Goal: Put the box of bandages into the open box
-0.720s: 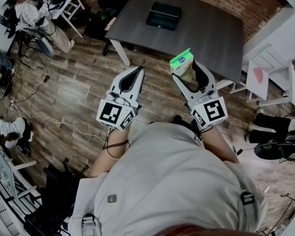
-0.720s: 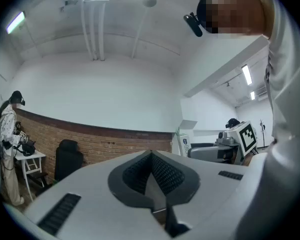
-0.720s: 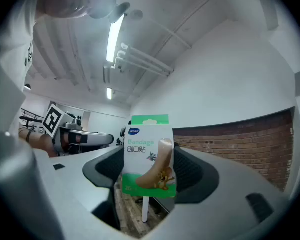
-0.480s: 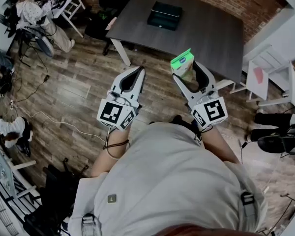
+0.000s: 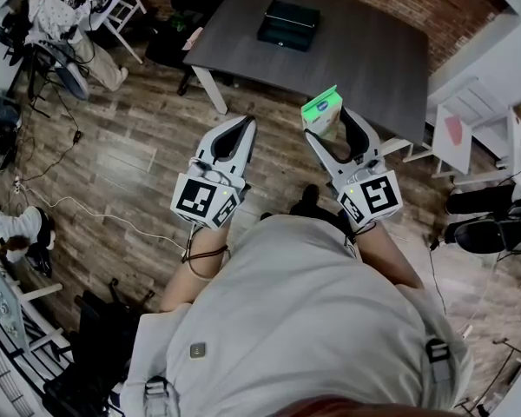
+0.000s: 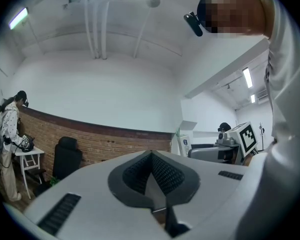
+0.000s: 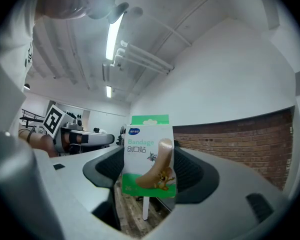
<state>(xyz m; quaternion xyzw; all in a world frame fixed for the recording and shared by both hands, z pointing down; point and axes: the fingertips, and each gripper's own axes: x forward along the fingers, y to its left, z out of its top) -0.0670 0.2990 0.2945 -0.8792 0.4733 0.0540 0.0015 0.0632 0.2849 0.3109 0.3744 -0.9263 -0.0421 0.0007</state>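
The box of bandages (image 5: pixel 322 111), green and white with a cartoon plaster on its face, is held upright in the air by my right gripper (image 5: pixel 332 125), whose wide-set jaws are shut on its sides. In the right gripper view the box of bandages (image 7: pixel 149 156) fills the gap between the dark pads (image 7: pixel 197 171). My left gripper (image 5: pixel 242 123) hangs beside it at the same height, shut and holding nothing; its pads (image 6: pixel 165 171) meet at the tip. The open box (image 5: pixel 288 24), dark and shallow, lies on the grey table (image 5: pixel 365 59) well ahead of both grippers.
Wood floor lies under the grippers, short of the table's near edge (image 5: pixel 269 102). White side tables (image 5: pixel 469 129) stand at the right, and a white table (image 5: pixel 122 3) with clutter at the far left. A black chair (image 5: pixel 169 46) sits by the table's left corner. Cables (image 5: pixel 78 207) trail across the floor.
Both grippers keep their places and grips. The floor and furniture have slid slightly in the head view, and the shoes at the right edge have shifted.
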